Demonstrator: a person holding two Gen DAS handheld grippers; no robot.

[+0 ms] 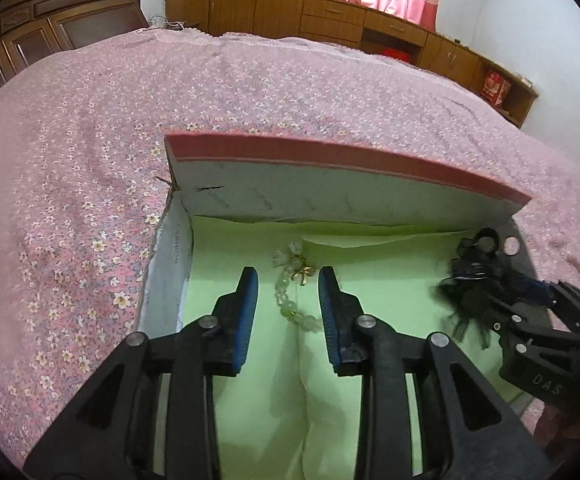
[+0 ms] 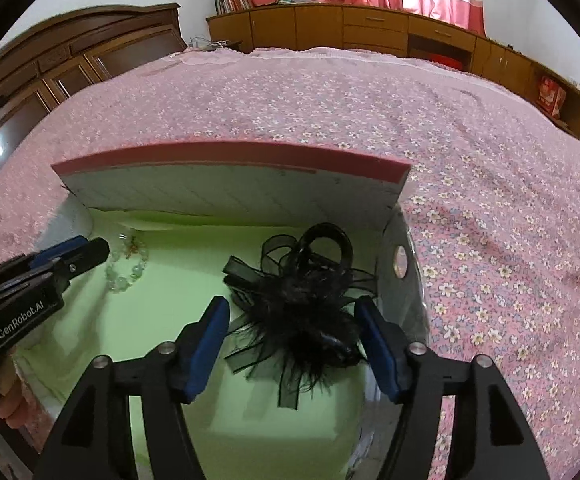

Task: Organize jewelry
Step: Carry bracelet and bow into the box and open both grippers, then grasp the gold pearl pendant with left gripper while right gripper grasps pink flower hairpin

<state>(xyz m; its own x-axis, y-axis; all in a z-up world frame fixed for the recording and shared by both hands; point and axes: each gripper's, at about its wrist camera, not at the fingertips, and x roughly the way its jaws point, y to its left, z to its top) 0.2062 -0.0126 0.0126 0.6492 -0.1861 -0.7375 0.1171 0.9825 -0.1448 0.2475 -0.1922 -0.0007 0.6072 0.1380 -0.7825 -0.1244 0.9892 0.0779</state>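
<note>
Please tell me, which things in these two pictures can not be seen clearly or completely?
- Bead bracelet: left wrist view, its near end goes behind a finger pad.
- Box floor nearest the cameras: both views, covered by gripper bodies.
- Black feather hair clip: its clasp is buried under feathers; blurred in the left view.
- Box wall printing: too small.

I'm seeing a pink bedspread (image 2: 369, 92) dotted with small white flowers, and on it a box (image 2: 230, 184) with a red rim and pale green lining. Inside: a translucent pale-green bead bracelet (image 1: 290, 300), a black feathered hairpiece (image 2: 301, 312); my tongs' pads (image 2: 206, 352) are blue.
</note>
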